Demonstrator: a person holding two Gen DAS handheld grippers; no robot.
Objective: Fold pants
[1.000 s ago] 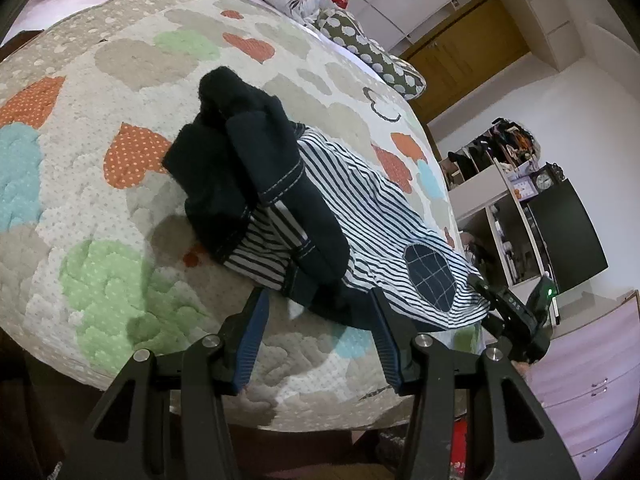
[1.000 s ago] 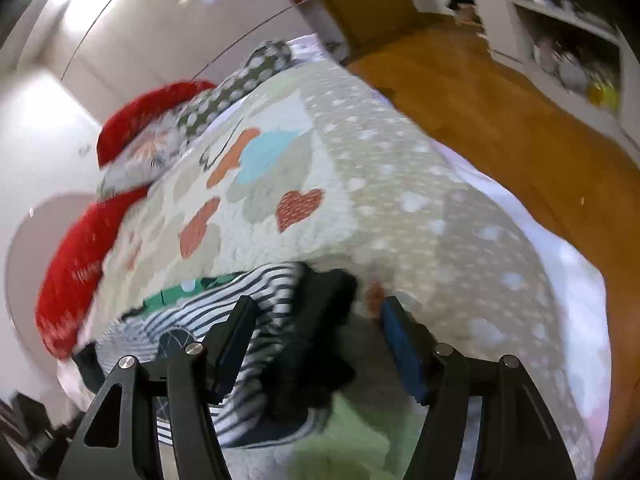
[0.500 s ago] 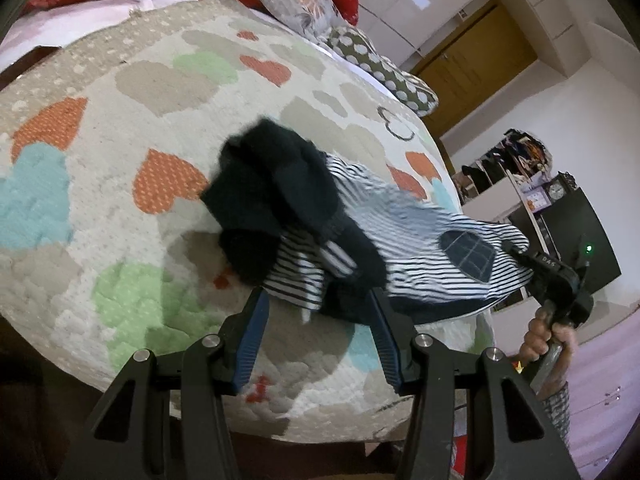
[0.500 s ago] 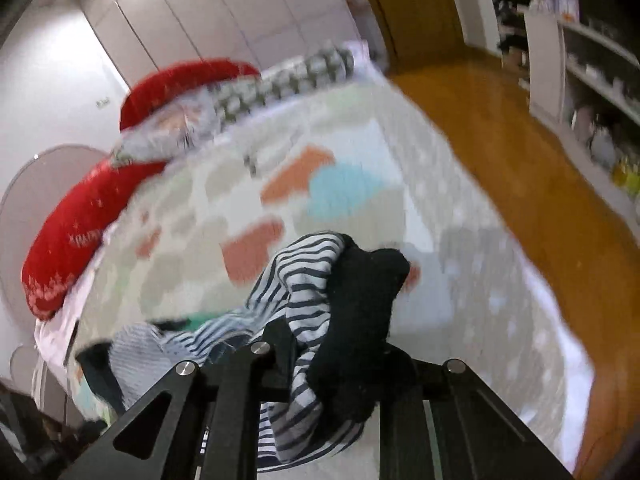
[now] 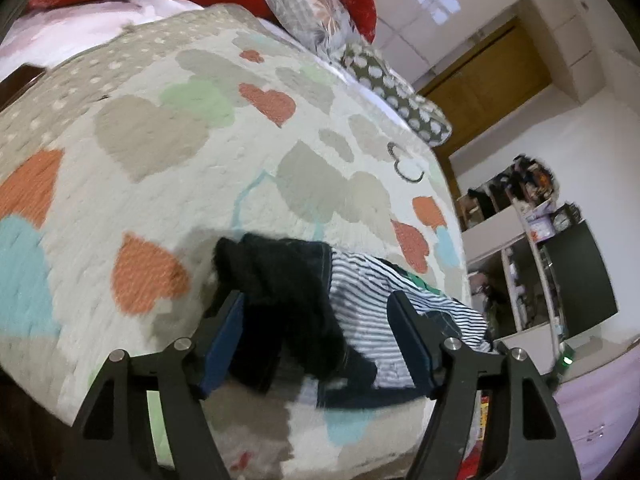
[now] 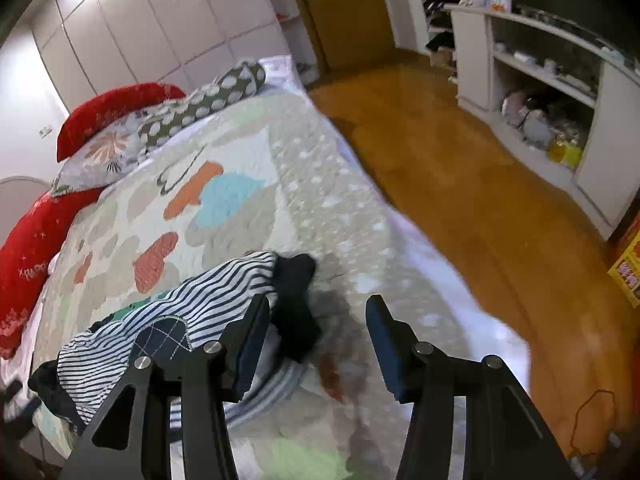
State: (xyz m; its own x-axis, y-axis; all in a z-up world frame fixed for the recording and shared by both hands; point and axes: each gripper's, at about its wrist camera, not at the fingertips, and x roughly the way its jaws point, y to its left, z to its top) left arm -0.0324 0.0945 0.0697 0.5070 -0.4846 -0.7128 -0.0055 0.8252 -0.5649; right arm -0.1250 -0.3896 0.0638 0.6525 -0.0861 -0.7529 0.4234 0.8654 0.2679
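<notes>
The pants [image 5: 360,304] are black-and-white striped with dark cuffs and a checked patch. They lie bunched on the heart-patterned quilt [image 5: 180,168] near the bed's foot edge. My left gripper [image 5: 316,340] is open, its jaws on either side of the dark bunched end. In the right wrist view the pants [image 6: 192,312] lie to the left. My right gripper [image 6: 316,340] is open and empty, its left finger [image 6: 250,340] against the dark cuff [image 6: 296,280].
Red and patterned pillows [image 6: 120,136] lie at the bed's head. A wooden floor [image 6: 460,184] and white shelving [image 6: 560,88] are on the right. A dark cabinet [image 5: 580,276] stands beyond the bed's foot corner.
My right gripper was shut on the striped and dark cloth half a second ago; it has opened and let go. The pants have dropped lower onto the quilt. The left gripper moved closer over them.
</notes>
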